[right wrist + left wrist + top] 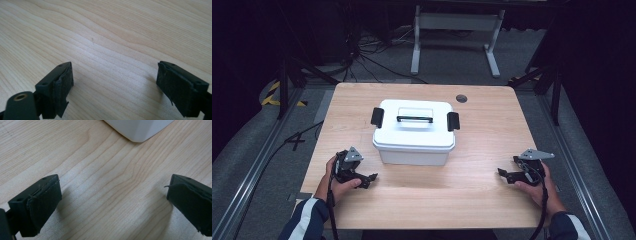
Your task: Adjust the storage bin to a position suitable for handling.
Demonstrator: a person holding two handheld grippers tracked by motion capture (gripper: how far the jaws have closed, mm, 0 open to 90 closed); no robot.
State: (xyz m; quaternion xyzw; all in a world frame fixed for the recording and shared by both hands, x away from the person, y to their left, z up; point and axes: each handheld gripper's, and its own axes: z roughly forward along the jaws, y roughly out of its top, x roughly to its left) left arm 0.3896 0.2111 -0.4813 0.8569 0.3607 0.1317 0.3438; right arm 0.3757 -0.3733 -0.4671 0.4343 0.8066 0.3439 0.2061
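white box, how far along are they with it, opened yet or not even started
Done: nothing visible. The white box sits shut, both black side latches down, handle flat. In hand: nothing; the left gripper and right gripper rest open on the table, apart from the box. Left: probably reaching in and releasing the latches.

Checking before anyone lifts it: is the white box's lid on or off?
On: the lid sits flat over the white box, black side latches down.
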